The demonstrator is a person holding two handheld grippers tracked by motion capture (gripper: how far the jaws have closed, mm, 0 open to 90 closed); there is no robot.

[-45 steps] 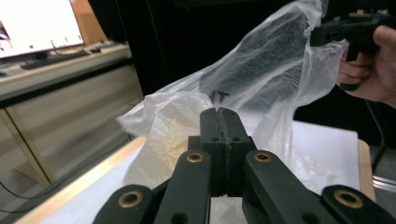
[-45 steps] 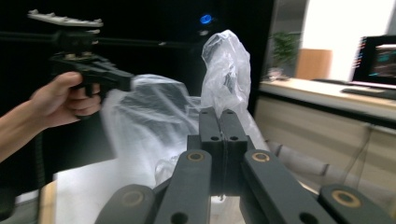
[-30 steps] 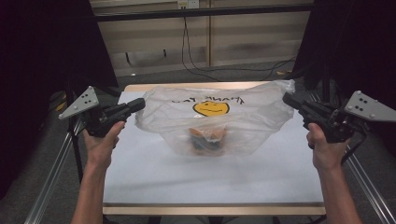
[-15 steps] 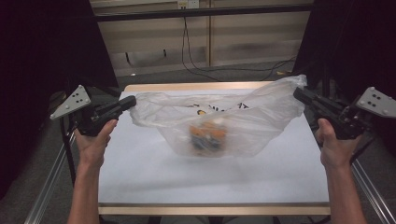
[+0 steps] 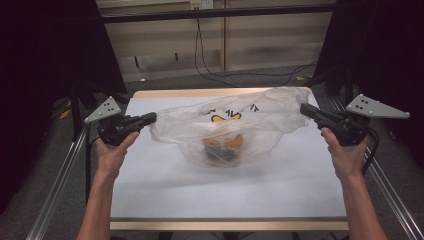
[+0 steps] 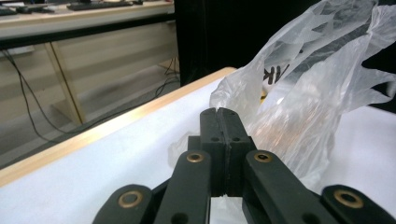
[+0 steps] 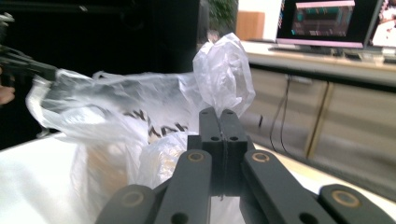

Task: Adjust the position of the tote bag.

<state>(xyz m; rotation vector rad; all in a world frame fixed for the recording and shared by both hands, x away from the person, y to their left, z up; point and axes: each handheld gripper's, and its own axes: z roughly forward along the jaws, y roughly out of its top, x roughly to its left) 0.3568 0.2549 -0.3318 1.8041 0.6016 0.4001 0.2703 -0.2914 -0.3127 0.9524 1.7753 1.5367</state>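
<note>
White-topped table [image 5: 150, 190] with a pale wooden rim stands in a dark room; black cables trail on the grey floor [image 5: 240, 80] beyond. A clear crinkled plastic bag [image 5: 235, 125] sags mid-table, its orange contents blurred. Left gripper [image 5: 150, 118] and right gripper [image 5: 305, 110] each clamp a bag end; the near tabletop is bare.

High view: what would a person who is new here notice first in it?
First comes the clear plastic bag, stretched wide above the middle of the white table, with a yellow and black print on it and something orange and dark inside at its bottom. The left tool pinches its left edge and the right tool its right edge, both shut on the film.
</note>
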